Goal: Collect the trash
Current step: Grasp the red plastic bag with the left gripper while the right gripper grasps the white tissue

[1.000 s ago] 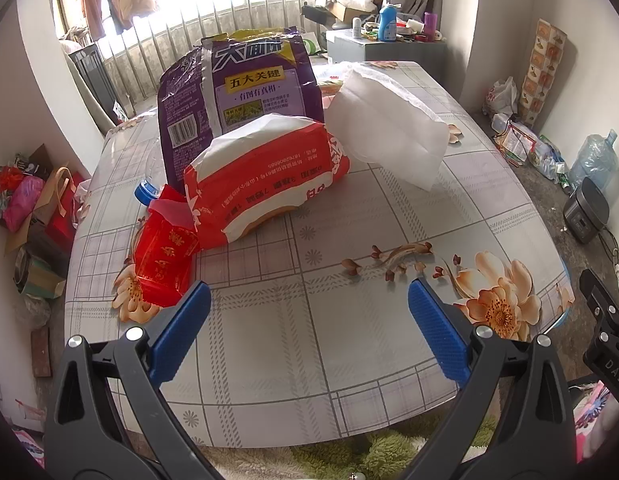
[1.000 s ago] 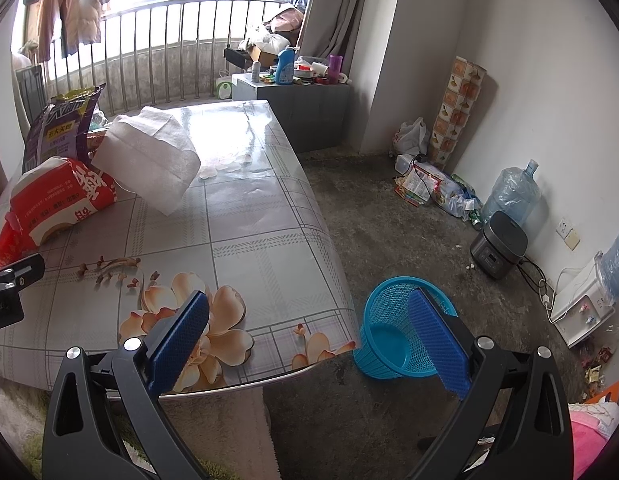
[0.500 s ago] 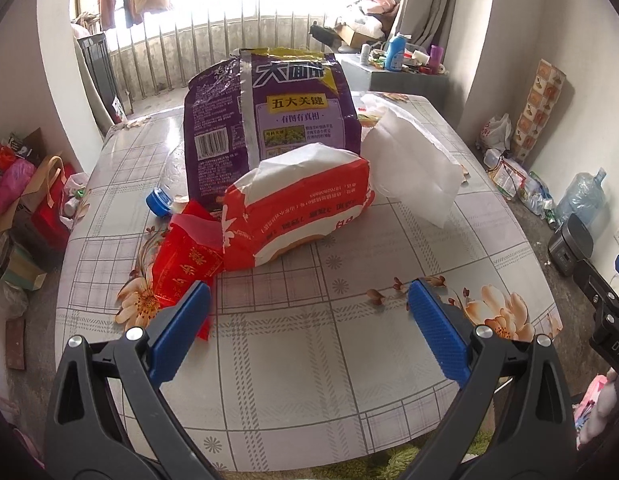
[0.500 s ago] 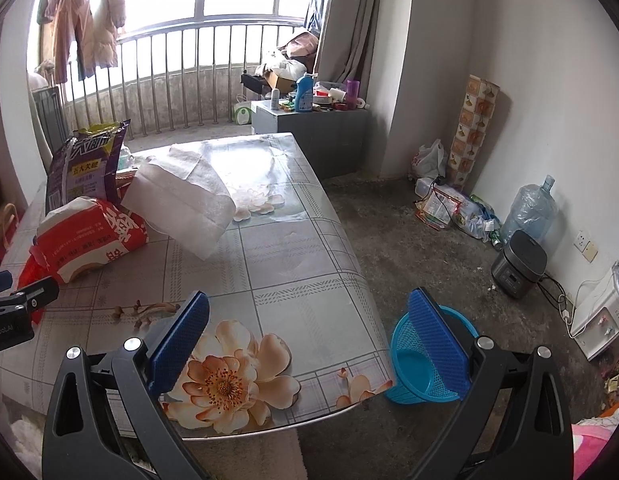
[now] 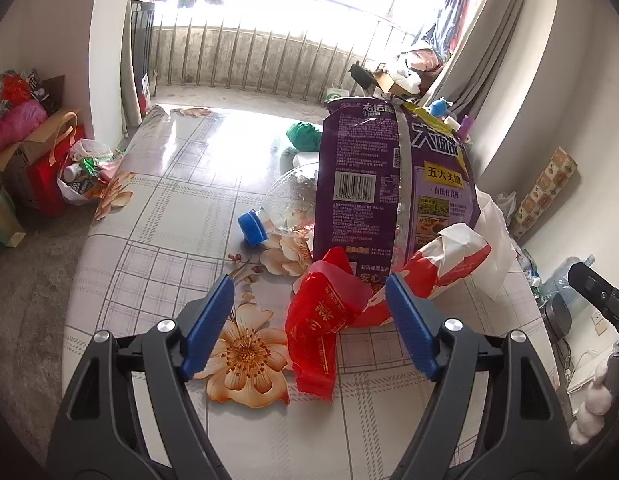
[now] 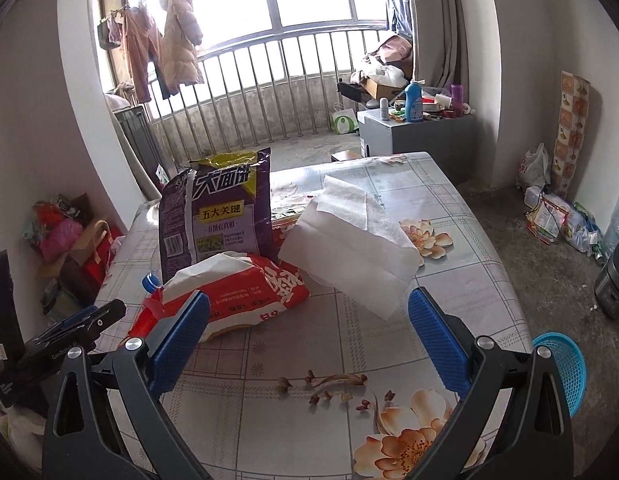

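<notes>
Closing on the red wrapper (image 5: 321, 320), the left hand-held gripper (image 5: 309, 312), still unclenched, should pinch its crumpled middle squarely.

The checked, flower-printed worktop (image 5: 161, 216) is carrying a standing purple bag (image 5: 393, 184), a red-and-white packet (image 6: 245, 292), a red wrapper (image 5: 321, 320), a clear bottle (image 5: 285, 204) lying down, a white tissue (image 6: 349, 248) and green plastic (image 5: 305, 136)

Left tool (image 5: 309, 312) angled down, jaws apart, just been closing, pads gripping nothing. Right tool (image 6: 309, 340) angled down, jaws wide, empty.
</notes>
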